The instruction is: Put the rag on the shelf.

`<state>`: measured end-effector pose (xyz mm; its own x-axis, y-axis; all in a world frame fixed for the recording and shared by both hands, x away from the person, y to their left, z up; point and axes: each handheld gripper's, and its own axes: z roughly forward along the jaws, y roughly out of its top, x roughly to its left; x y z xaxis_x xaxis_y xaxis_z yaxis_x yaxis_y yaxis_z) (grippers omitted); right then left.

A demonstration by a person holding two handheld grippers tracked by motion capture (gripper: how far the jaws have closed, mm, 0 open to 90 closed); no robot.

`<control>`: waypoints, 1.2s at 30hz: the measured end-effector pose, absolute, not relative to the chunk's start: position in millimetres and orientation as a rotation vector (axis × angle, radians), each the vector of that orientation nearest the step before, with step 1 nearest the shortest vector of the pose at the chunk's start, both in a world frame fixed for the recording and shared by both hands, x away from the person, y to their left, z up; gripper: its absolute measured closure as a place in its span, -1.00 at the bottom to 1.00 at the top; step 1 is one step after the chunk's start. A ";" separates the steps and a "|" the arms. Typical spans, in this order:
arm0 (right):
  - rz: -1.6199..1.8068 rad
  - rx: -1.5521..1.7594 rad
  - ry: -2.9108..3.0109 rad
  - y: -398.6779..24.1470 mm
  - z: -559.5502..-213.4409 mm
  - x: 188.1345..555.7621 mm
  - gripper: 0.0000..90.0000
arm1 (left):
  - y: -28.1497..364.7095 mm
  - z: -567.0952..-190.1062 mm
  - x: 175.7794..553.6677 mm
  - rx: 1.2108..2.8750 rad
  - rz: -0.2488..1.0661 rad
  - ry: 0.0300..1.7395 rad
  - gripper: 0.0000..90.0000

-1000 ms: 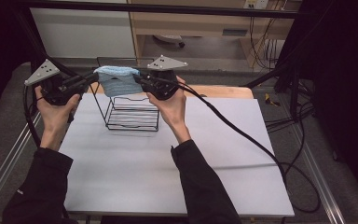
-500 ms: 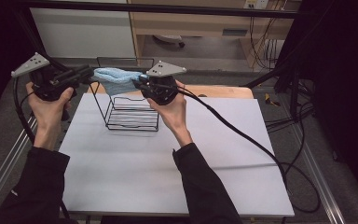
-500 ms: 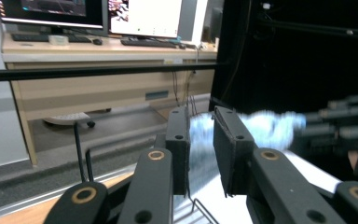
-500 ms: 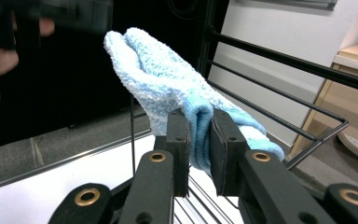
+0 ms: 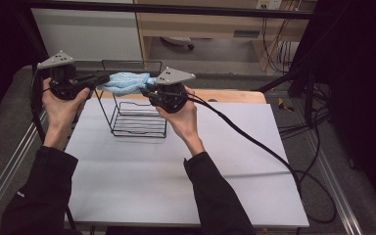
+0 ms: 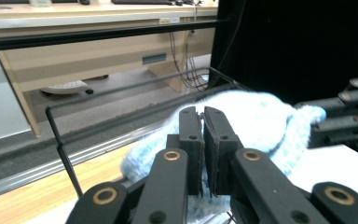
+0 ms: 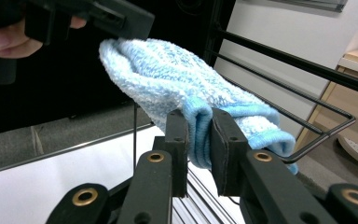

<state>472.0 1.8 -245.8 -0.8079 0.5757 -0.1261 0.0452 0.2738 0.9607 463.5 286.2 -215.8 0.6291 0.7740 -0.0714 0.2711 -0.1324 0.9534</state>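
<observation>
Cloth [image 5: 125, 82], light blue and knitted, hangs in the air above the black wire basket [image 5: 139, 117] that stands on the white table [image 5: 176, 181], stretched between your two hands. Your right gripper [image 7: 198, 140] has its jaws clamped on one folded end of it. Your left gripper [image 6: 203, 135] has just been closing, and its jaws now stand nearly together at the other end; whether any cloth is caught between them you cannot tell from these views.
</observation>
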 end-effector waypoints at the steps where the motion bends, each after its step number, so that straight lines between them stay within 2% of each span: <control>1: 1.556 0.554 2.100 1.5 -246.1 471.7 0.71 | 287.0 -217.5 462.2 1.701 0.540 0.862 0.94; 4: 1.563 0.553 2.107 1.1 -246.3 470.4 0.62 | 287.9 -222.5 458.3 1.722 0.542 0.851 0.98; 10: 1.601 0.559 2.124 -0.3 -243.2 464.9 0.32 | 285.2 -231.5 454.3 1.766 0.574 0.833 1.00; 13: 1.629 0.572 2.118 -1.9 -240.3 462.5 0.22 | 284.1 -237.3 454.7 1.779 0.566 0.829 1.00; 15: 1.653 0.582 2.103 -3.1 -237.8 462.7 0.23 | 283.6 -241.2 455.5 1.782 0.563 0.830 1.00; 21: 1.662 0.644 2.148 0.5 -241.9 468.1 0.77 | 282.2 -253.5 458.2 1.797 0.552 0.839 1.00; 24: 1.590 0.680 2.203 3.4 -248.7 471.0 0.94 | 283.1 -257.5 459.3 1.799 0.551 0.845 1.00; 26: 1.555 0.704 2.228 5.6 -252.6 473.4 1.00 | 283.6 -259.9 460.1 1.797 0.549 0.852 1.00; 36: 1.480 0.748 2.253 15.1 -267.8 482.1 1.00 | 283.8 -269.1 464.8 1.782 0.547 0.870 1.00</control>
